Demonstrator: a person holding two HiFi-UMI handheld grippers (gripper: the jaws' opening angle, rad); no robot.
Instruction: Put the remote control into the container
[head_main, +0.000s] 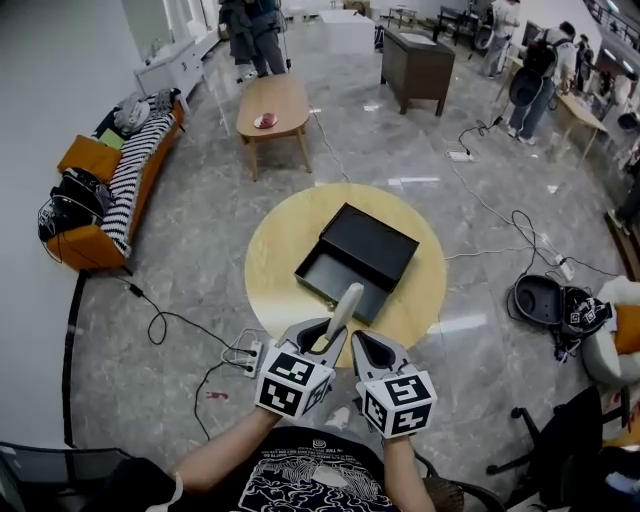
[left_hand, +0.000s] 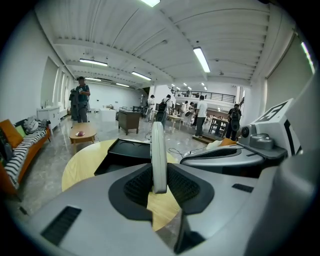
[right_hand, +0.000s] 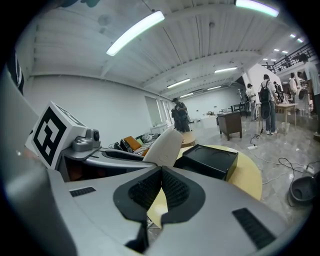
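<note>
Above the round wooden table (head_main: 275, 235), I hold the white remote control (head_main: 345, 304) in my left gripper (head_main: 328, 347). Its ribbed pads pinch the remote's lower end edge-on, and the rest of it juts up and forward toward frame centre. My right gripper (head_main: 368, 352) sits just beside it at lower centre, jaws pressed together with nothing between them.

The black container (head_main: 330, 273) lies mid-frame on the table. Its dark cover sits toward the upper right and its open compartment faces me at lower left. The remote's tip shows over the near rim of that opening, but the remote is not yet inside.

To do this step well, I judge the remote should go over the open compartment, not the covered part. It should tip down so that its length runs along the cavity, and come low before the pads part. With only its end gripped, it may swing or slip. The right gripper should stay clear of the rim.
</note>
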